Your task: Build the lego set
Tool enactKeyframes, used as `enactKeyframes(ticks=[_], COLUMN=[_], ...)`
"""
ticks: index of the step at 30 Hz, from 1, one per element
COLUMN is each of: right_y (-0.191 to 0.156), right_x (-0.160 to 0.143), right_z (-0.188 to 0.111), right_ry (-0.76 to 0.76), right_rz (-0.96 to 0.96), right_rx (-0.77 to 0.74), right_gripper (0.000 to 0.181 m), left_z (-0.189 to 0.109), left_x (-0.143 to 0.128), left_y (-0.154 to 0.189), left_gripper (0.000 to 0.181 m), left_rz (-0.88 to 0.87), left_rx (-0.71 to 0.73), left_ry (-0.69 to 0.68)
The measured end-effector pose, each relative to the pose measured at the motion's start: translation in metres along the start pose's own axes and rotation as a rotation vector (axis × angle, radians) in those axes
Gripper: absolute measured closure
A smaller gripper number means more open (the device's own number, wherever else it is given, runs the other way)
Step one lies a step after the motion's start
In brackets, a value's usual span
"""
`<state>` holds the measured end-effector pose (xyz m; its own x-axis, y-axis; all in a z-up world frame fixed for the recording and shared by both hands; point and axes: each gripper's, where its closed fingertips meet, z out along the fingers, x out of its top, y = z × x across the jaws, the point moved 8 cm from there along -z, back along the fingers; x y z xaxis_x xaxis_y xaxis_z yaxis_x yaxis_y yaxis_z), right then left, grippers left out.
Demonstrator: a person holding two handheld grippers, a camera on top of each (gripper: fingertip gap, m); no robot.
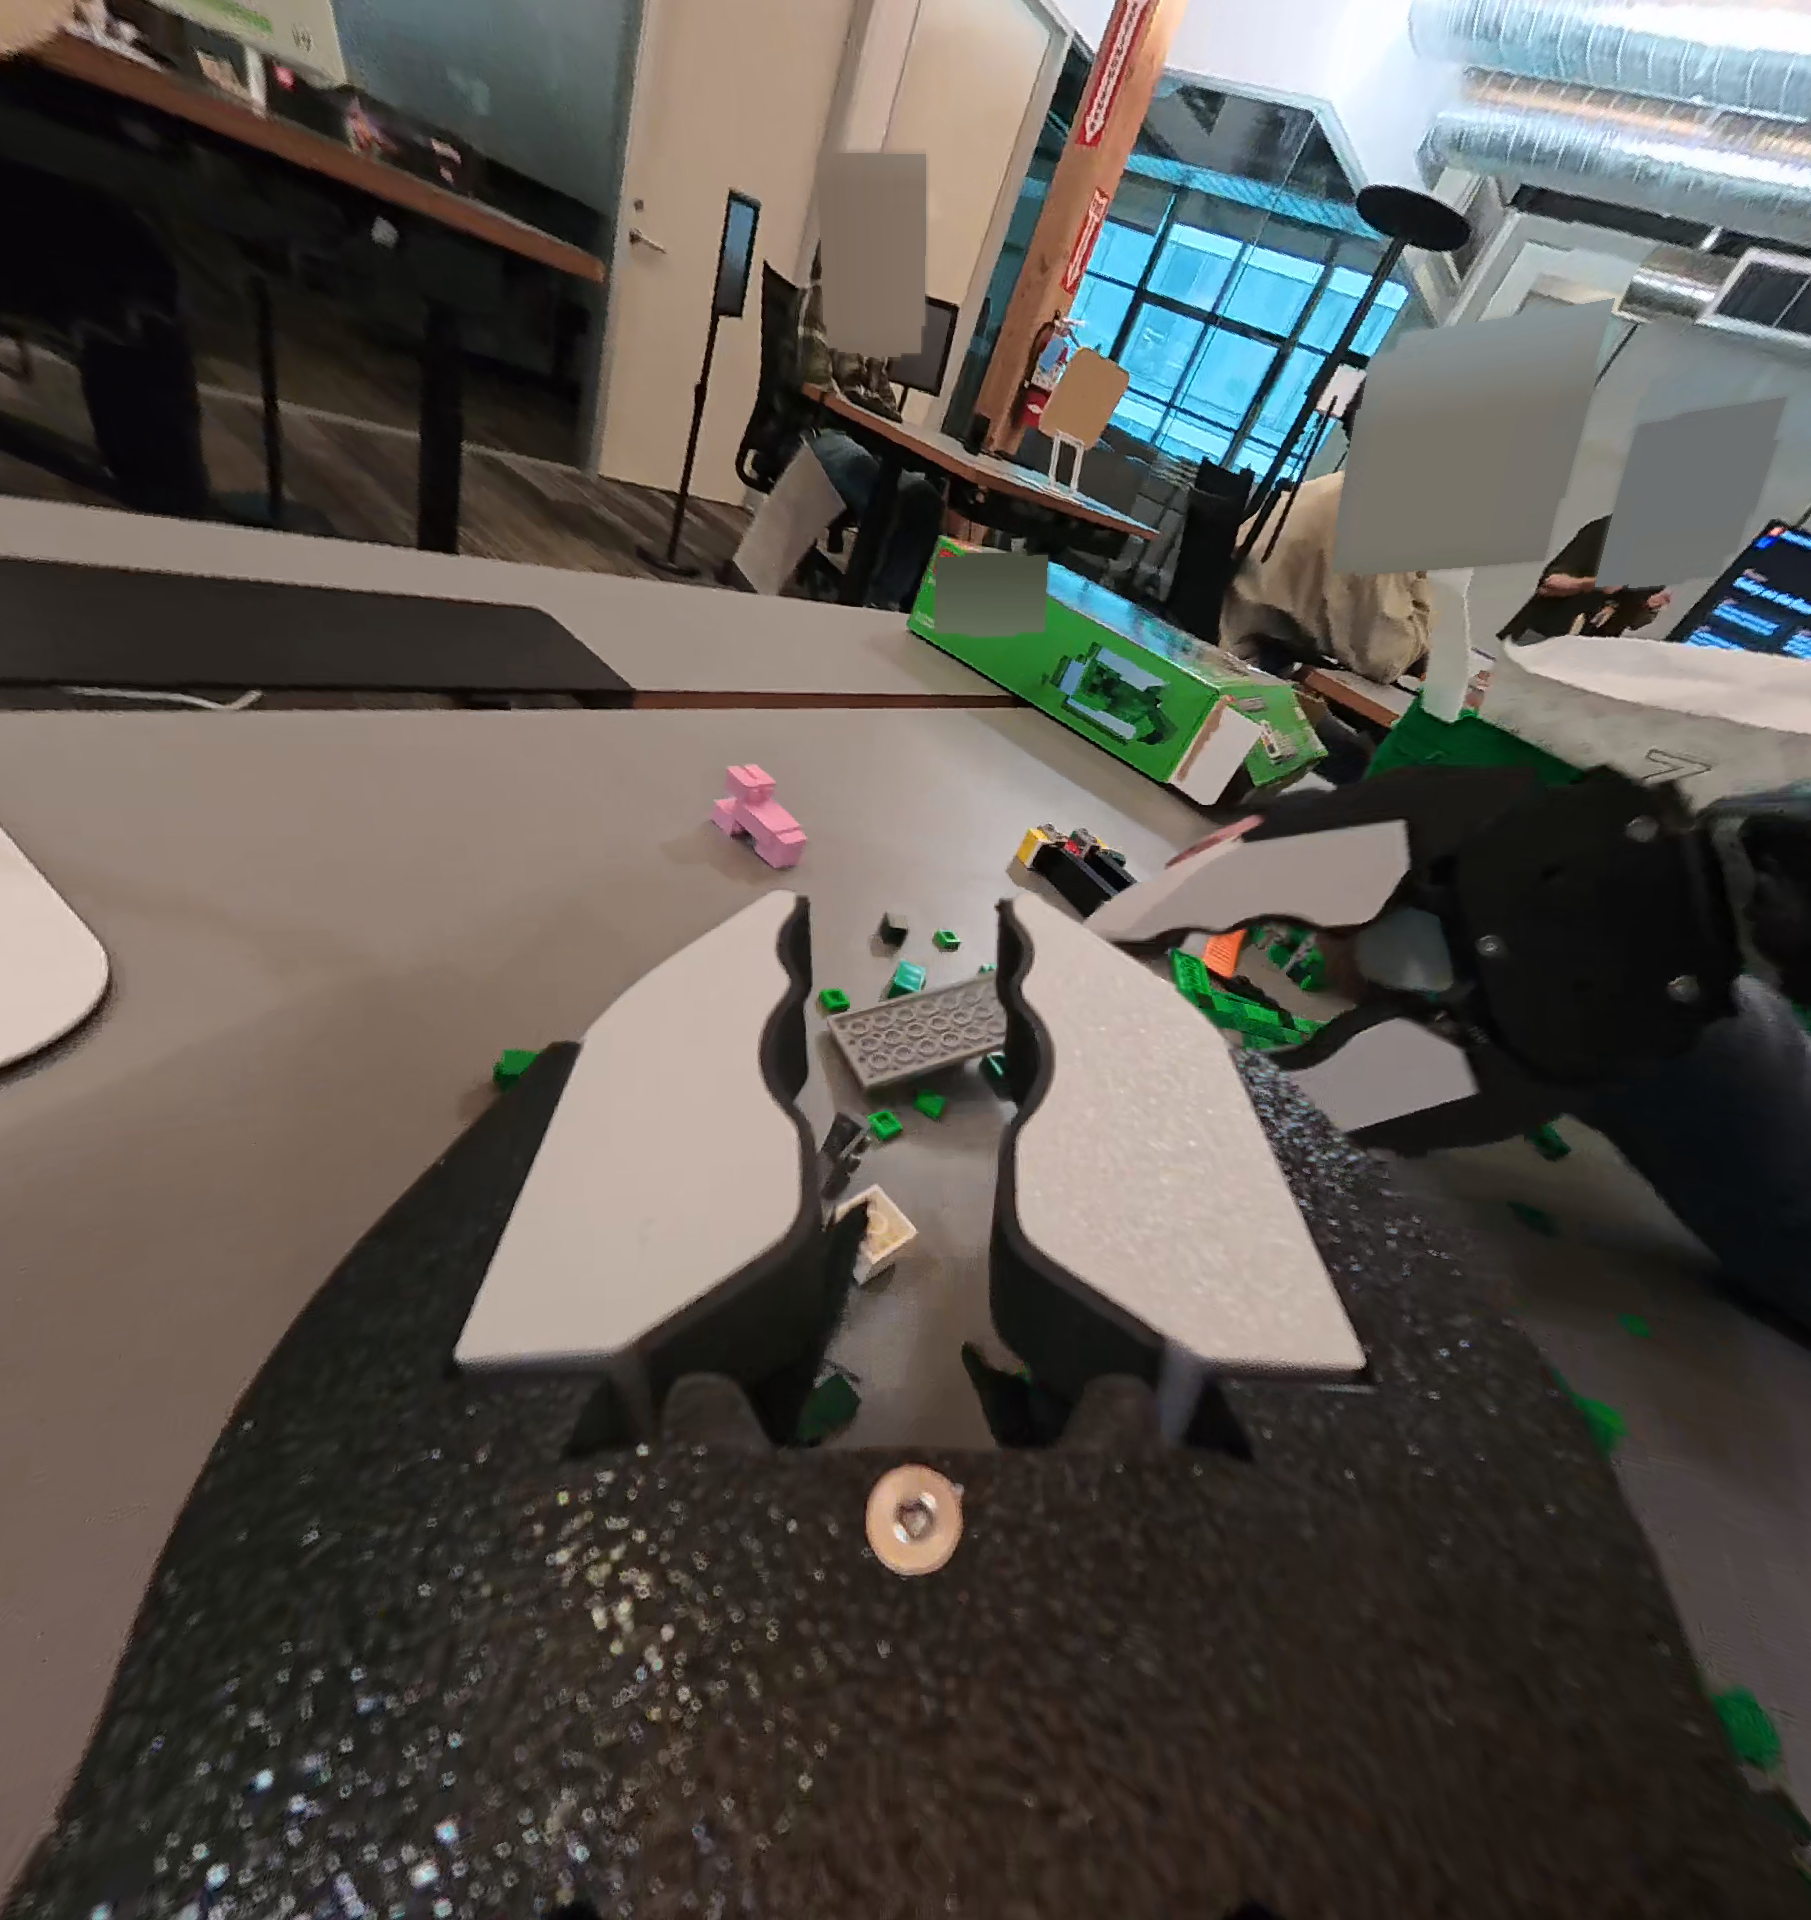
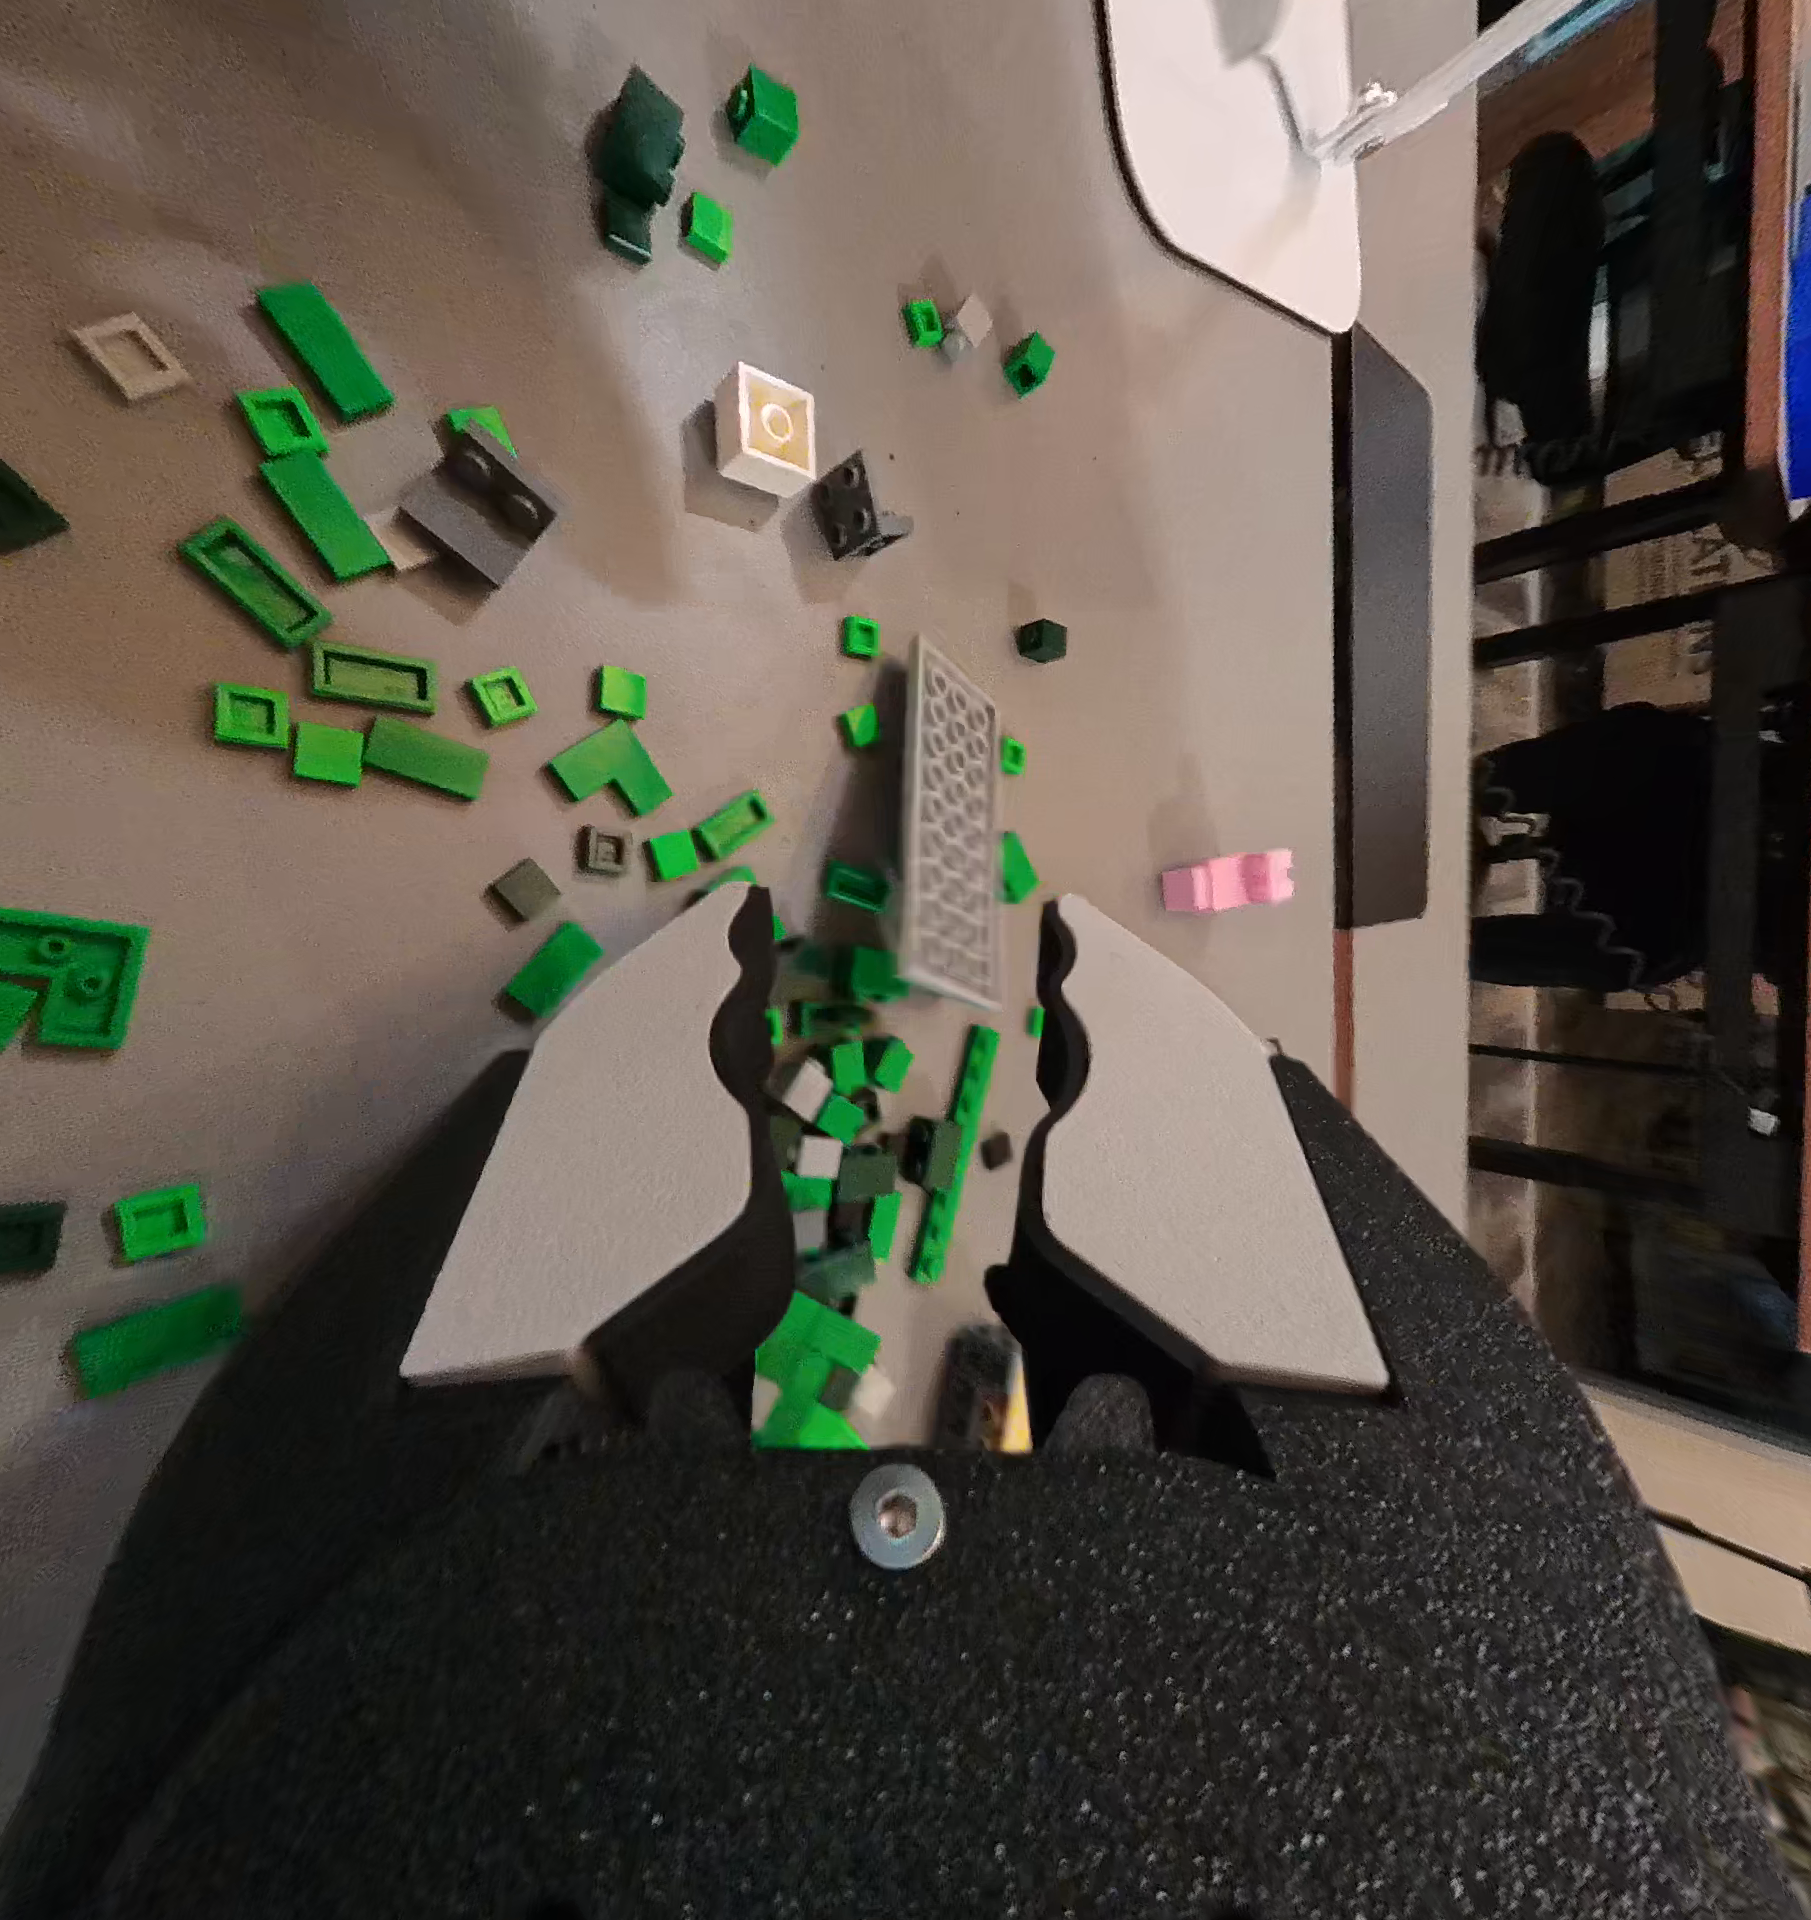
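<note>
A grey studded plate [image 1: 922,1032] lies upside down on the grey table, just beyond my left gripper [image 1: 901,914], which is open and empty above it. A white square brick [image 1: 880,1231] and a small black bracket [image 1: 841,1143] lie between its fingers. In the right wrist view the same grey plate [image 2: 951,826] lies ahead of my right gripper [image 2: 896,909], which is open and empty over a heap of green pieces [image 2: 849,1122]. The white brick [image 2: 766,428] and black bracket [image 2: 854,506] lie farther off. The right gripper also shows in the left wrist view [image 1: 1223,956].
Many loose green tiles [image 2: 340,686] are scattered across the table. A pink pig figure [image 1: 759,816] stands apart; it also shows in the right wrist view [image 2: 1228,881]. A green set box [image 1: 1109,665] lies at the far edge. A white monitor base [image 2: 1244,156] and a black strip [image 2: 1384,623] border the table. About 12 cm separates my left fingertips from my right.
</note>
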<state>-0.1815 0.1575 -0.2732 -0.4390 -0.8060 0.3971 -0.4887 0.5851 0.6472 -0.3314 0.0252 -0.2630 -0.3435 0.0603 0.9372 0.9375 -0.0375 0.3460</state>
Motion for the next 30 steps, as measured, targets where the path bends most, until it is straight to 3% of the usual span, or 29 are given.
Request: enactKeyframes(ticks=[4, 7, 13, 16, 20, 24, 30], right_y=[0.035, 0.049, 0.013, -0.012, -0.030, -0.034, -0.028], right_x=[-0.014, -0.046, -0.095, -0.096, -0.094, -0.089, -0.080], right_z=[-0.047, -0.089, -0.132, -0.128, -0.102, -0.076, -0.063], right_ry=[-0.044, -0.096, -0.183, -0.104, -0.084, -0.129, -0.173], right_rz=[0.032, 0.171, 0.286, 0.401, 0.496, 0.500, 0.494], right_rx=[-0.108, -0.060, 0.049, 0.120, 0.172, 0.220, 0.212], right_gripper=[0.134, 0.137, 0.141, 0.144, 0.134, 0.120, 0.125], left_z=[0.001, 0.003, -0.005, -0.003, 0.002, 0.001, 0.001], left_x=[-0.003, -0.005, 0.000, -0.002, -0.005, -0.005, -0.005], left_y=[0.004, 0.008, 0.017, 0.018, 0.018, 0.018, 0.018], left_gripper=[0.149, 0.150, 0.168, 0.168, 0.164, 0.164, 0.163], left_rz=[0.072, 0.150, 0.356, 0.387, 0.365, 0.344, 0.333], left_rx=[0.013, 0.026, 0.106, 0.112, 0.090, 0.075, 0.064], left_ry=[0.022, 0.023, 0.127, 0.121, 0.076, 0.083, 0.074])
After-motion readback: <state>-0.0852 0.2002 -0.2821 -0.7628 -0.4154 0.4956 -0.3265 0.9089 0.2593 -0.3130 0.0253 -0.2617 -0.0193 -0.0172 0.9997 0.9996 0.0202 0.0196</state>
